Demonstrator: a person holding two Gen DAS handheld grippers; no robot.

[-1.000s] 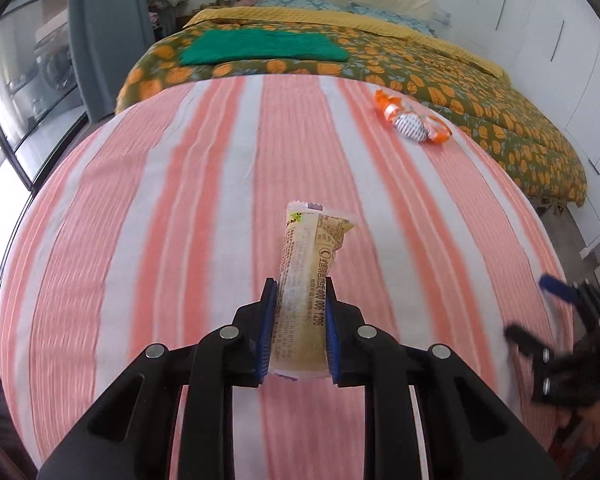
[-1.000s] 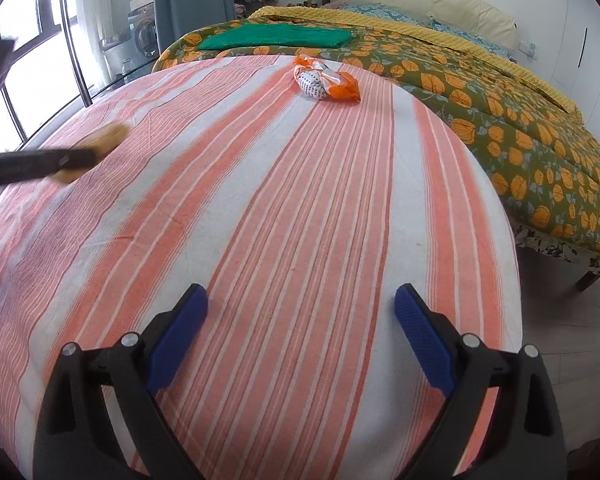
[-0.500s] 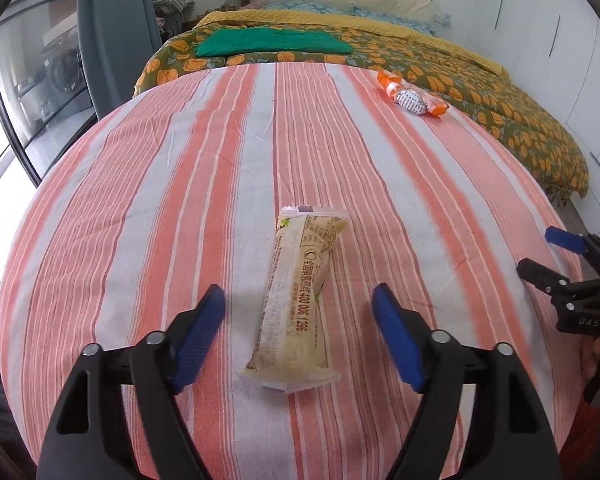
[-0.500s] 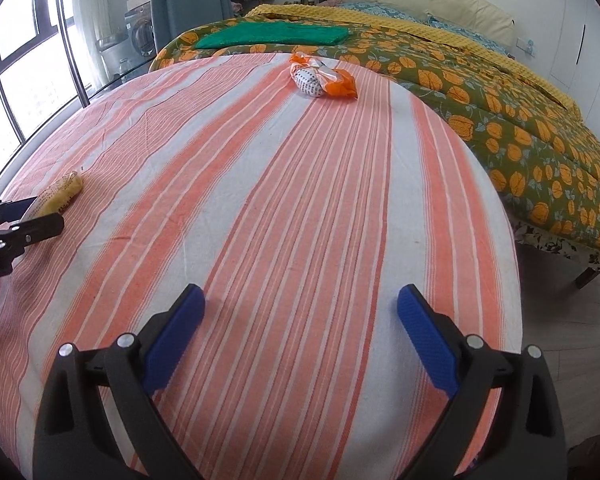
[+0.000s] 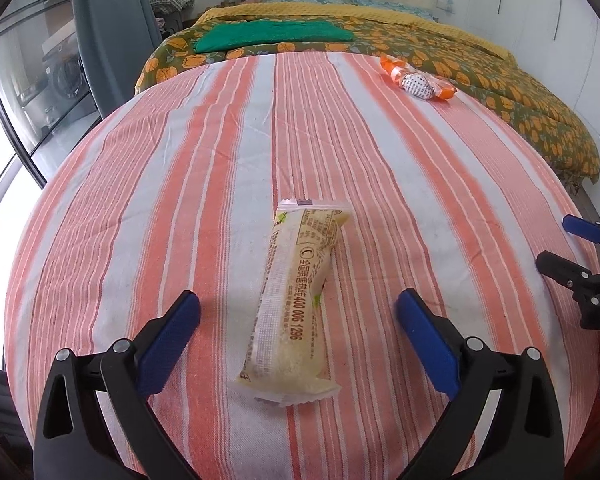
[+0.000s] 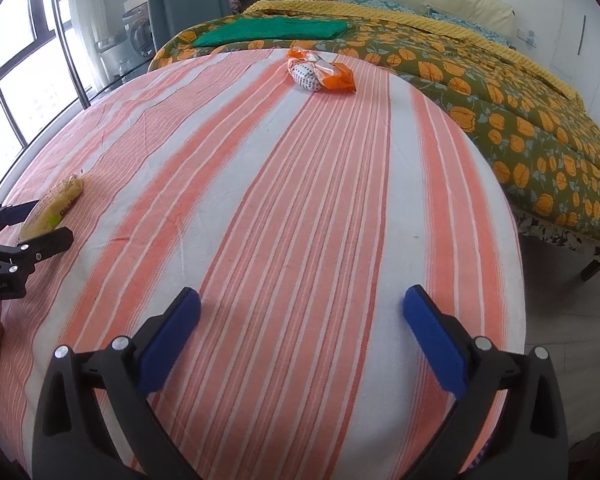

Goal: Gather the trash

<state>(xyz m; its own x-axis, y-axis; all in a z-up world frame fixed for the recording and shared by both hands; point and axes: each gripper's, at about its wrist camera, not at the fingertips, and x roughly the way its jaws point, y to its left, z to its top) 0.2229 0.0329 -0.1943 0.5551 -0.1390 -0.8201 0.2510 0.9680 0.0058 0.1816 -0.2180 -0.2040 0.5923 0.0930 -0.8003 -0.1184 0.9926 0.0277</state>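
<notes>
Two pieces of trash lie loose on the striped cloth, which covers the near end of the bed, and no bin or bag for them shows in either view, so by these pictures the collecting looks barely begun. Beyond the cloth the flowered quilt carries only a folded green cloth, which is not trash as far as one can judge. On the striped cloth, the long beige wrapper lies flat between the fingers of the left gripper, whose jaws are opening wide; the blue pads stand clear of it on both sides, so nothing is gripped. The right gripper hovers over bare stripes, its jaws opening too, with nothing between them; it shows at the right edge of the left view, well apart from the wrapper. The smaller orange packet sits at the far edge of the striped cloth, close to the quilt and far from both grippers. What is left, judged from this, is all of it: each piece must be grasped and carried to some container out of view.
</notes>
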